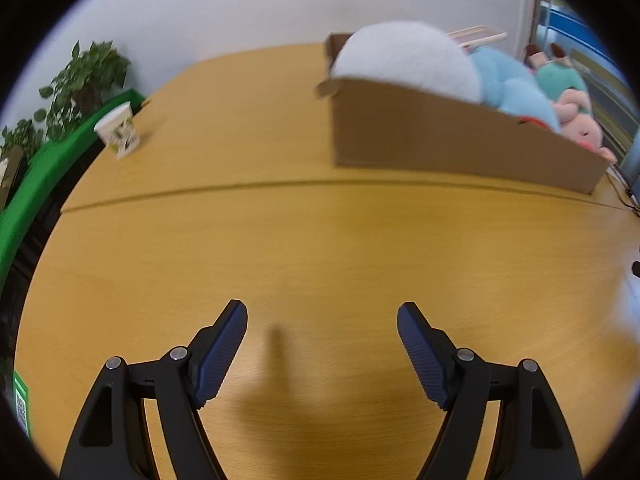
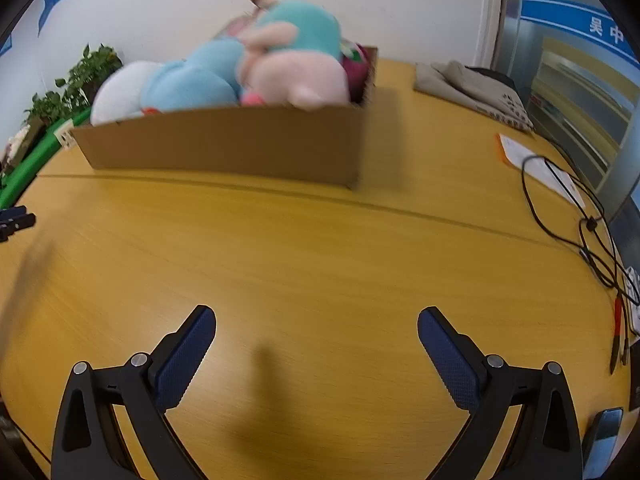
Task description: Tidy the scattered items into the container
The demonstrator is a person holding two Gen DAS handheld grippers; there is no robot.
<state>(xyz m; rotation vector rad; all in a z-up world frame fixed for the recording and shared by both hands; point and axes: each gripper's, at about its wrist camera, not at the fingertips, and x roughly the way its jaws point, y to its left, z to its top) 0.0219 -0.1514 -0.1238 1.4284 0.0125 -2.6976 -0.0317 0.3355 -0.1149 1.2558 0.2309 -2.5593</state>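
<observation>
Wooden table lies bare; plush toys fill the cardboard box, so left gripper and right gripper hang released, empty.

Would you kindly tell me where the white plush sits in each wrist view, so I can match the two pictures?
Left wrist: the white plush is upper right of centre, at the near-left end of the cardboard box.
Right wrist: the white plush is upper left, at the box's left end.
Shared landmark: the light-blue plush lies right beside it in both.
</observation>
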